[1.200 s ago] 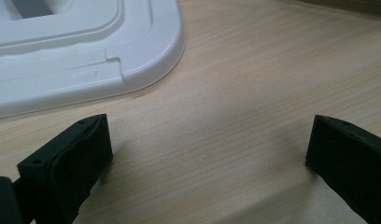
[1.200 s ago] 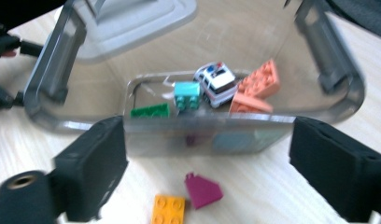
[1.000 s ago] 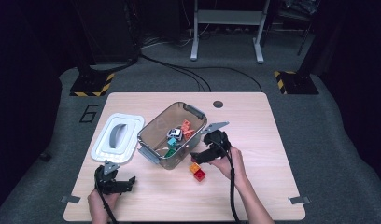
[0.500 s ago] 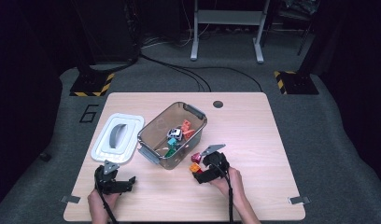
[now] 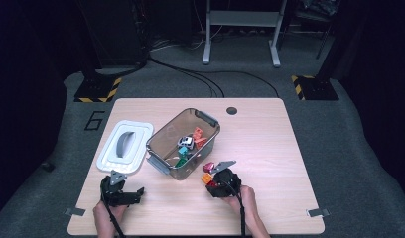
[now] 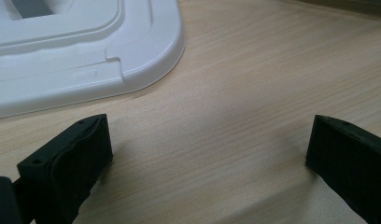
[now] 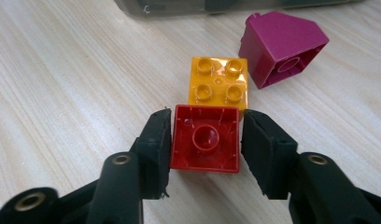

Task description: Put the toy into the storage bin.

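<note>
A red brick (image 7: 206, 139) lies studs-down on the table, and my right gripper (image 7: 207, 115) is shut on it, one black jaw against each side. An orange brick (image 7: 219, 83) touches its far edge, and a purple sloped brick (image 7: 281, 46) lies just beyond to the right. In the high view these bricks (image 5: 208, 177) sit in front of the clear bin (image 5: 167, 136), with my right gripper (image 5: 216, 183) over them. My left gripper (image 5: 125, 193) rests near the front left of the table. Its jaws (image 6: 207, 135) stand wide open over bare wood.
The clear bin holds several coloured toy pieces (image 5: 188, 144). Its white lid (image 5: 111, 161) lies flat to the bin's left, and the lid's corner (image 6: 132, 60) is just ahead of my left gripper. A round hole (image 5: 232, 110) sits in the table's far edge.
My right gripper has moved from the bin's near corner back toward the person, down to the loose bricks, and closed around the red one. The left gripper has stayed put.
</note>
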Available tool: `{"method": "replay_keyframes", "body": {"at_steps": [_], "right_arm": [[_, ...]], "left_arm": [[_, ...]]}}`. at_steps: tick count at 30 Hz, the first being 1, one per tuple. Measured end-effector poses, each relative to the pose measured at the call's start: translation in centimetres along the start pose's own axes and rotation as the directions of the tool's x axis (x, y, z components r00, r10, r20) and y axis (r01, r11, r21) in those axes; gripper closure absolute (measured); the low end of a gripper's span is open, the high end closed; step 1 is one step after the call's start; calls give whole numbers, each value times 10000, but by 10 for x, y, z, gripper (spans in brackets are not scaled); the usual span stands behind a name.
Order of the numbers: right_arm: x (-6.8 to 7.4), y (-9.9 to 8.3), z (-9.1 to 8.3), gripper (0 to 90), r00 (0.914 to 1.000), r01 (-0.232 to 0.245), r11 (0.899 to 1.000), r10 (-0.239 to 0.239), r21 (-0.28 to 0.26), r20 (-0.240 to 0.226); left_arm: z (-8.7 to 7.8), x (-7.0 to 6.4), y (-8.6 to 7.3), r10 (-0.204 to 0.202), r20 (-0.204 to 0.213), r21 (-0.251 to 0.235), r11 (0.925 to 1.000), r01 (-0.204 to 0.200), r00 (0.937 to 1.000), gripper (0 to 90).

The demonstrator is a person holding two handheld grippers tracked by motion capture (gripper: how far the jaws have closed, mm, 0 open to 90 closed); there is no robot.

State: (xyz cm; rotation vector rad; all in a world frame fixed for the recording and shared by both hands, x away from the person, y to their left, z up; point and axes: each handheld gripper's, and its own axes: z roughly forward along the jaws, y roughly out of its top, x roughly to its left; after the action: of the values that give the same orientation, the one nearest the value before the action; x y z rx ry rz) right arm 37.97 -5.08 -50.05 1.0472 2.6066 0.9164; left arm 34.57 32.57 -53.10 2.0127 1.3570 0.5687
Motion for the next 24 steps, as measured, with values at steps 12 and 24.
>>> {"method": "replay_keyframes", "body": {"at_steps": [12, 24], "right_arm": [[-7, -3, -10, 585, 9996, -245, 9994, 248, -242, 122], [-19, 5, -23, 586, 9992, -382, 9974, 386, -605, 40]], "left_arm": [[1, 0, 0, -19, -10, -83, 10000, 19, 10000, 1], [0, 0, 0, 0, -3, -10, 10000, 0, 10000, 1]]}}
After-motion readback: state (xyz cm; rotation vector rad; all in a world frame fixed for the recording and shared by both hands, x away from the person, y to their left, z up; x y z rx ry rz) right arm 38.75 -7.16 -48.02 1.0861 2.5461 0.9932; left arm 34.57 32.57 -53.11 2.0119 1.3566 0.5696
